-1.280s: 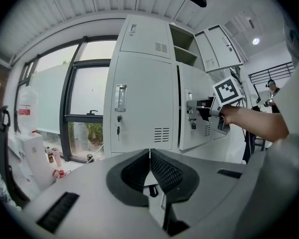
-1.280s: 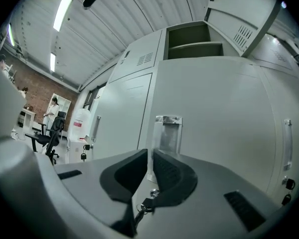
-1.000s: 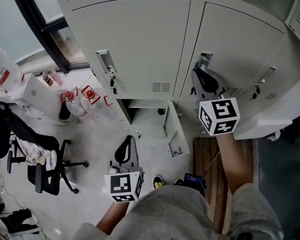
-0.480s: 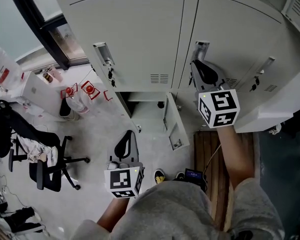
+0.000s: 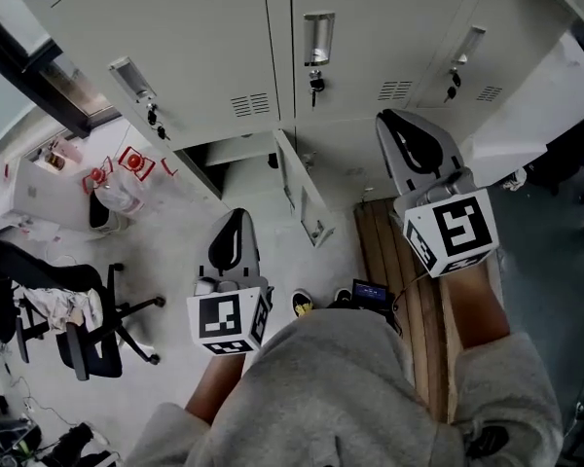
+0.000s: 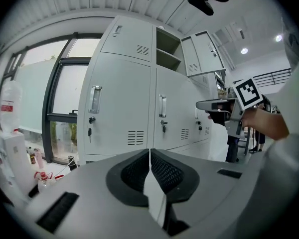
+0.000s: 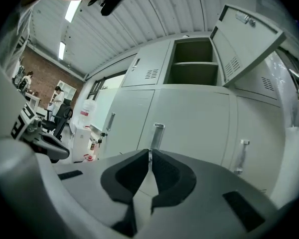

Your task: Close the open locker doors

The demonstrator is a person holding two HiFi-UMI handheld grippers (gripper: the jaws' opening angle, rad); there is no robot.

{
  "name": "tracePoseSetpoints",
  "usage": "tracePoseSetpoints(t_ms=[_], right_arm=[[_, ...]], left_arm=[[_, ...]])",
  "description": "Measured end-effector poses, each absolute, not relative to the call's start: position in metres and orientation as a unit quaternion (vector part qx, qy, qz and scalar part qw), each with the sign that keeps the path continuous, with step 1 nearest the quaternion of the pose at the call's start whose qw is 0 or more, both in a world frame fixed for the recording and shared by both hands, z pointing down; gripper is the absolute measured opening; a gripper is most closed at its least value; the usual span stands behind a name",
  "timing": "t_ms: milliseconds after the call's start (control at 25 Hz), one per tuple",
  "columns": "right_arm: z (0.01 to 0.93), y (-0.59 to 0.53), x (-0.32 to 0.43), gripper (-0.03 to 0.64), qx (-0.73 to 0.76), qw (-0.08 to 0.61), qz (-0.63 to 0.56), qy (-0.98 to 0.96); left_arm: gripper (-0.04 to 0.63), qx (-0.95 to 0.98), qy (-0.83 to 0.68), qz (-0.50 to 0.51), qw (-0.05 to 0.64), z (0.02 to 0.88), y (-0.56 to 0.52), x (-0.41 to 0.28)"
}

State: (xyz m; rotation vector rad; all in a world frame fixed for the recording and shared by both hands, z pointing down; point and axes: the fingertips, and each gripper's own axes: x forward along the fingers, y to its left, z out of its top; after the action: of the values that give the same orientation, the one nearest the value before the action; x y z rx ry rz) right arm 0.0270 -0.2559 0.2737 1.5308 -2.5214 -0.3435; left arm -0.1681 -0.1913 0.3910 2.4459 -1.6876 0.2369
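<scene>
The grey lockers [image 5: 224,37] fill the top of the head view. Low down, one small door [image 5: 303,195] stands open, swung out from its dark compartment [image 5: 236,152]. In the right gripper view a top locker [image 7: 190,66] is open, its door [image 7: 244,36] swung out to the right. The middle door with the upright handle [image 5: 317,37] lies flush. My left gripper [image 5: 232,220] is shut and empty, short of the low door. My right gripper [image 5: 397,123] is shut and empty, apart from the locker fronts. Both pairs of jaws meet in their own views, left gripper [image 6: 149,156] and right gripper [image 7: 149,157].
A white panel [image 5: 526,115] juts out at the right, beside my right gripper. Office chairs [image 5: 88,339] and a water bottle [image 5: 117,191] stand on the floor at the left by the window. Wooden boards [image 5: 409,290] and a small device [image 5: 372,293] lie at my feet.
My right gripper has drawn back from the handle of the middle door, which now lies flush. The view has swung so the lockers sit straighter; the left gripper has barely moved.
</scene>
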Motion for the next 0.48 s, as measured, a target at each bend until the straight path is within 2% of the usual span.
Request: tracePoseSetpoints(t_ms=[240, 480], right_arm=[[0.294, -0.204, 0.074, 0.044, 0.574, 0.059, -0.055, -0.815], [0.305, -0.183, 0.089, 0.044, 0.597, 0.037, -0.015, -0.801]], left_arm=[[0.017, 0.836, -0.539, 0.072, 0.072, 0.388, -0.188, -0.145], [0.017, 0.842, -0.528, 0.079, 0.073, 0.388, -0.185, -0.133]])
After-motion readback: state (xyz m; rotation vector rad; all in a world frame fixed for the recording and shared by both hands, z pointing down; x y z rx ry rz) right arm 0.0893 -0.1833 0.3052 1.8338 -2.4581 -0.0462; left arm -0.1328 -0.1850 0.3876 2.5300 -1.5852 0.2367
